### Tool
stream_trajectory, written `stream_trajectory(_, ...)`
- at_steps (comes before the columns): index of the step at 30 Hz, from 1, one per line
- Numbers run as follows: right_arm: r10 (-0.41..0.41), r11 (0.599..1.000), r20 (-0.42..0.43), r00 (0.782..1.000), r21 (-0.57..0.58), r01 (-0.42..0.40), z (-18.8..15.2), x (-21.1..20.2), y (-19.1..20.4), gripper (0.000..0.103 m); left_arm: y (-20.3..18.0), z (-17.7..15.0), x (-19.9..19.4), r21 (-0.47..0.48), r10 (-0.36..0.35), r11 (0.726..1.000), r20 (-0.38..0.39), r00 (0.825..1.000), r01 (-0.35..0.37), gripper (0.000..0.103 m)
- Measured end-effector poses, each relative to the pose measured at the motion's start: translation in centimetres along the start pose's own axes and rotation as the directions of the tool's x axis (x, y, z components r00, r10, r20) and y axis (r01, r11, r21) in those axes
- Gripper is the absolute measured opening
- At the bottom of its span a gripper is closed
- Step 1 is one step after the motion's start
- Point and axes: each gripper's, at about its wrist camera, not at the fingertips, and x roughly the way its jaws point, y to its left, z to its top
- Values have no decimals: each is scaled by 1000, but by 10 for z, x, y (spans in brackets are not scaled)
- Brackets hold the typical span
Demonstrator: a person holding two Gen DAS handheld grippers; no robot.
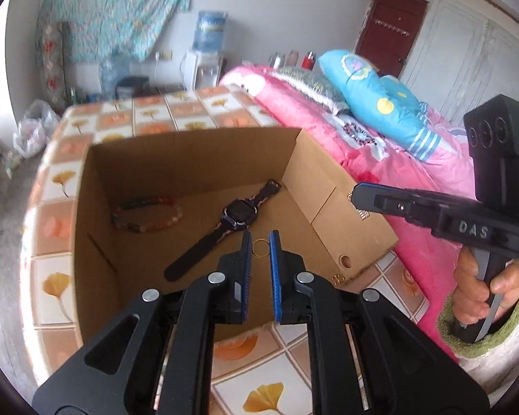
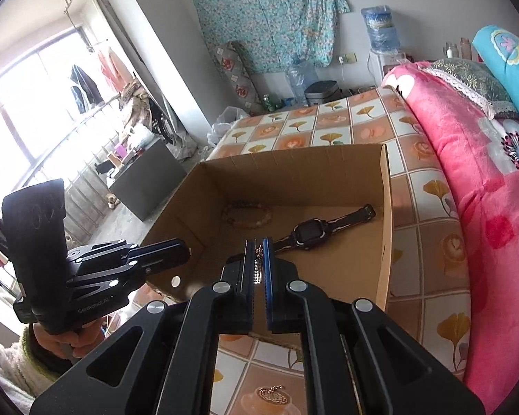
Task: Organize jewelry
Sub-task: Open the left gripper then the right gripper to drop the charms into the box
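Note:
An open cardboard box (image 1: 197, 138) (image 2: 294, 154) stands on the tiled tablecloth. Inside lie a dark wristwatch (image 1: 237, 212) (image 2: 308, 233) and a beaded bracelet (image 1: 148, 214) (image 2: 247, 214). My left gripper (image 1: 259, 235) hovers over the box's near side, shut on a small gold ring (image 1: 259, 249). The right wrist view shows it (image 2: 185, 247) at the box's left wall. My right gripper (image 2: 258, 242) is shut on a dangling gold earring (image 2: 258, 264) above the box's near edge. In the left wrist view it (image 1: 353, 195) sits over the box's right flap.
A gold pendant on a chain (image 2: 271, 394) lies on the tablecloth in front of the box, and a small gold piece (image 1: 337, 279) lies by the box's right flap. A bed with a pink blanket (image 2: 467, 173) and blue pillow (image 1: 373, 97) borders the table's right side.

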Motion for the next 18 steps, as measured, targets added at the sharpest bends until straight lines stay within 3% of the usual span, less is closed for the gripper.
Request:
stream_trajectory(8, -40, 998, -121, 992, 40, 45, 15, 46, -28, 6, 12, 11, 59, -55, 8, 998, -145, 989, -17, 11)
stream_trajectory(13, -34, 998, -117, 993, 53, 40, 21, 47, -36, 6, 19, 12, 65, -76, 17, 997, -151, 988, -29, 19)
stream_trajectory(18, -35, 997, -89, 995, 66, 40, 24, 38, -37, 6, 24, 13, 57, -97, 30, 994, -136, 990, -44, 20)
